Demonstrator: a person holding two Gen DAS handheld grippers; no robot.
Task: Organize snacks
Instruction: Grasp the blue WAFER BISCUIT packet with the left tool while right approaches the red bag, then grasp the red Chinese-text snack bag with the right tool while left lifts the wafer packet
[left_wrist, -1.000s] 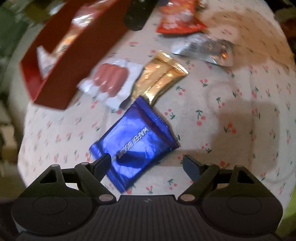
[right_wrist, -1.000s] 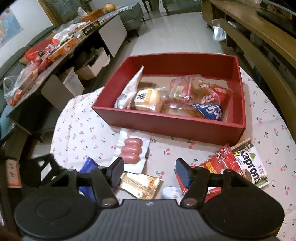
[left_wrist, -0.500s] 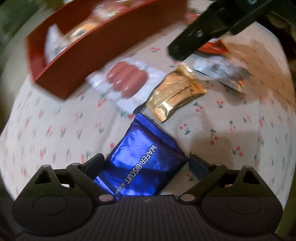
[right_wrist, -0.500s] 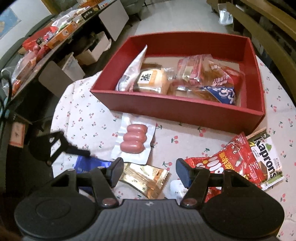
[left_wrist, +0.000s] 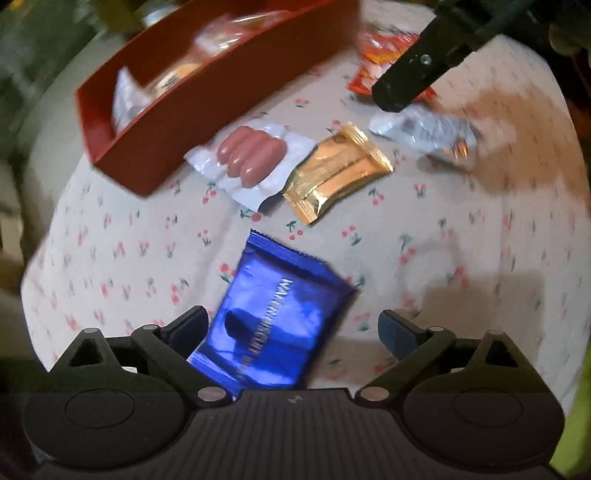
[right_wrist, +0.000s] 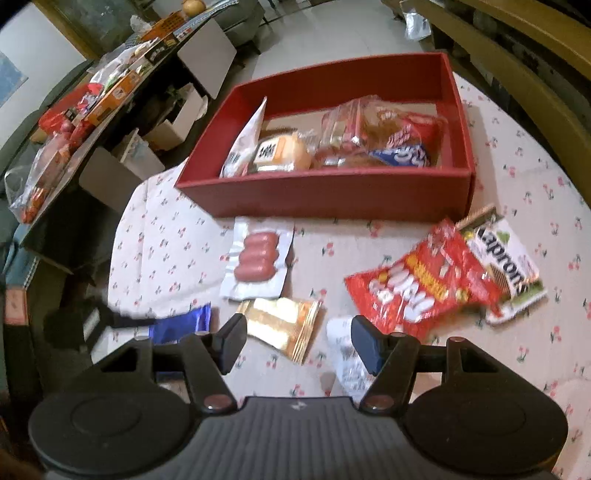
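Observation:
My left gripper is open with its jaws on either side of a blue wafer biscuit packet that lies flat on the tablecloth. My right gripper is open and empty above a gold packet and a silver packet. A red box holds several snacks. A sausage pack, a red bag and a white and green packet lie in front of the box. The blue packet also shows in the right wrist view.
The table has a cherry-print cloth and a rounded edge at the left. A dark side table piled with goods stands beyond that edge. A wooden bench runs along the far right.
My left gripper has moved in over the blue packet, which now sits between its jaws. My right gripper has moved closer to the gold and silver packets.

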